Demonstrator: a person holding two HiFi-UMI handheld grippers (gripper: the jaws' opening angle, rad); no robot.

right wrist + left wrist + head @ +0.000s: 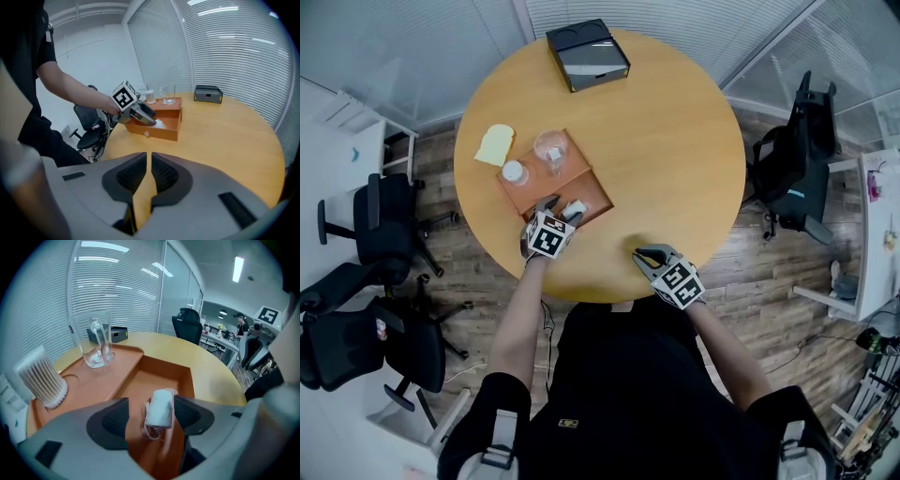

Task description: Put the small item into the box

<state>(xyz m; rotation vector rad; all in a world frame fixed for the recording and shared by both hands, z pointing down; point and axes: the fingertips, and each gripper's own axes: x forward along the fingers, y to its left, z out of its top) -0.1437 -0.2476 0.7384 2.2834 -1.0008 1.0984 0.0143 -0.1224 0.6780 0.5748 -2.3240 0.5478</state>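
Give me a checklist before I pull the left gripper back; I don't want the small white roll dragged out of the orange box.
1. Left gripper jaws apart: ok.
2. Small white frayed fabric roll free of both pads: not ok; it leans against one pad.
3. Roll over the open compartment of the orange rectangular box: ok.
4. Roll resting on the compartment floor: cannot tell.
5. Right gripper shut, empty, away from the box: ok.
6. Clear glass cup apart from the left gripper: ok.
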